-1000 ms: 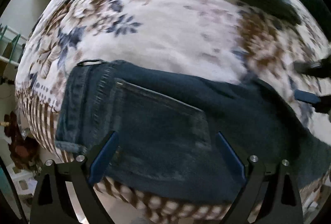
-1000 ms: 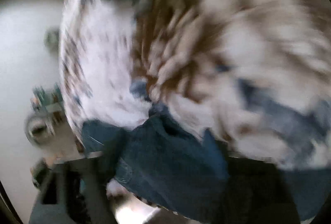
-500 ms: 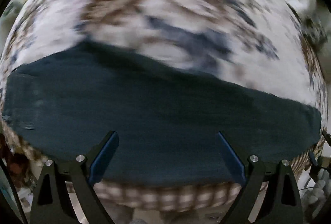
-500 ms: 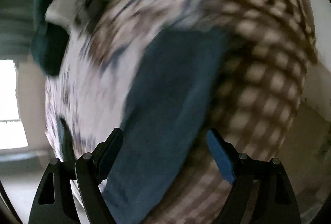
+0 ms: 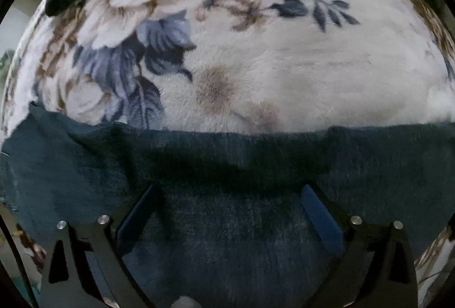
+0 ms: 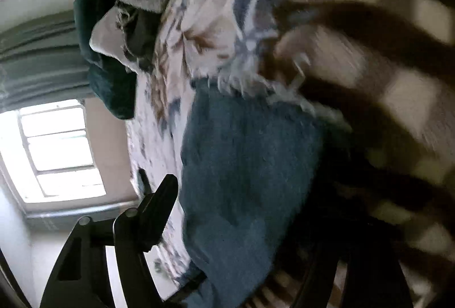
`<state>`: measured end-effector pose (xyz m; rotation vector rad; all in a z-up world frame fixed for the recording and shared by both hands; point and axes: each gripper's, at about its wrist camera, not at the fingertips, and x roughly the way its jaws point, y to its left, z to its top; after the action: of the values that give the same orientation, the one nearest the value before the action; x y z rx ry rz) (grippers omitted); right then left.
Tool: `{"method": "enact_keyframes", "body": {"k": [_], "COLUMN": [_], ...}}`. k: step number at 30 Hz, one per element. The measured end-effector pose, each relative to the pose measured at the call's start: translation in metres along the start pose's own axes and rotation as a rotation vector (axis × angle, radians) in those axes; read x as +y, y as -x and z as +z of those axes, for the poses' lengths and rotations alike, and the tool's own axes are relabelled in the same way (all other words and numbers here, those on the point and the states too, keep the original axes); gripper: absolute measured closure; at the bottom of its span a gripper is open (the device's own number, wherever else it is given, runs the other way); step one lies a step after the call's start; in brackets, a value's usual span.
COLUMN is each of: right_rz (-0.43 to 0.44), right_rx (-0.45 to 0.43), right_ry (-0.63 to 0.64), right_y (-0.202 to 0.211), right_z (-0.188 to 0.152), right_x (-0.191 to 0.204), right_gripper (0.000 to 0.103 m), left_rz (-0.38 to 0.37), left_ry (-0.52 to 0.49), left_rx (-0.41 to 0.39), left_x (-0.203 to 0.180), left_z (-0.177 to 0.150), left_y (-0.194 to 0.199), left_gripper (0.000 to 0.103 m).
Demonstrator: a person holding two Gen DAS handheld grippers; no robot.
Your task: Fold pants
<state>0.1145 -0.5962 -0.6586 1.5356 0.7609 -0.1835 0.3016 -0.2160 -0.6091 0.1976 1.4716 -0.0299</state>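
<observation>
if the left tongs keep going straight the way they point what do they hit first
Most likely the dark pants, lying right between and ahead of the open left tongs; the floral blanket lies beyond. Depth is unclear.

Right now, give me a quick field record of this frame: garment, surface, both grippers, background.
garment: dark blue jeans lying flat on the bed
surface: floral fleece blanket
left gripper: open, fingers spread over the jeans, nothing clamped
right gripper: open over the denim; far finger lost in blur
background: window, grey curtain
</observation>
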Motion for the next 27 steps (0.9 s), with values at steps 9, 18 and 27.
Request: {"method": "enact_keyframes", "body": {"k": [9,18,27], "right_rz": [-0.021,-0.133,-0.373], "right_rx": [0.092,-0.030,-0.070], "right_ry": [0.073,0.240,0.780], "right_y": [-0.041,0.001,-0.030], "right_z": [0.010,-0.032,-0.207], "right_x": [0.023,0.093,0.252], "right_gripper": [0.094,0.094,0.094], "left_rz": [-0.049,-0.060,0.034], "left_ry": [0.012,0.122,0.232], "left_rx": [-0.018,-0.070,-0.081], "left_x": [0.009,0.084,0.224], "left_z": [-0.008,-0.015,-0.079], "left_y": [-0.005,0.063,0.110], "left_gripper": [0.000,0.000,0.000]}}
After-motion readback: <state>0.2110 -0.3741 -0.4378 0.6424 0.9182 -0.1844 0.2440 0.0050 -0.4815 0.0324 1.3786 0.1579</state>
